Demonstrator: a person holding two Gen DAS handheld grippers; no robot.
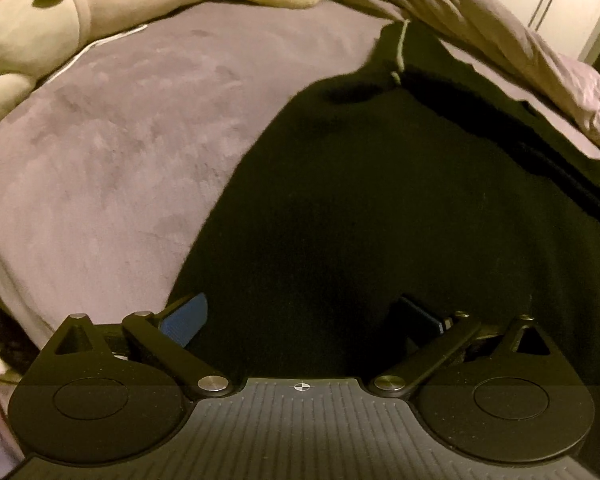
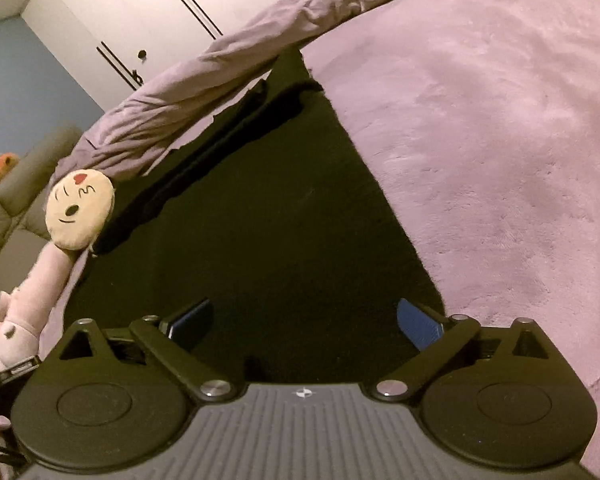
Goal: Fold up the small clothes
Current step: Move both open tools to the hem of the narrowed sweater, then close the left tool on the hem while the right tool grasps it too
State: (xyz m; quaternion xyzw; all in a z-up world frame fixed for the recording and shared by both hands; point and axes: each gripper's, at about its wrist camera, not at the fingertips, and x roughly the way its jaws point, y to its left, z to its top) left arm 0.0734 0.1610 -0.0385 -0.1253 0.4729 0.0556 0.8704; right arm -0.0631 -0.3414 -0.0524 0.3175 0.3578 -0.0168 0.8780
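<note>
Both grippers, left (image 1: 302, 320) and right (image 2: 306, 322), hold jaws wide and empty just above the flat black garment (image 1: 380, 220)

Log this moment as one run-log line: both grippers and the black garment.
left gripper: open, over garment | right gripper: open, over garment | black garment: flat on purple blanket, ungripped

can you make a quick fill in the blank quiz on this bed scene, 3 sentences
1. The garment spread on the purple blanket is ____ in colour.
2. Both the left gripper and the right gripper have their jaws ____.
3. The round emoji cushion shows a small red ____ beside its mouth.

Missing words: black; open; heart
</note>
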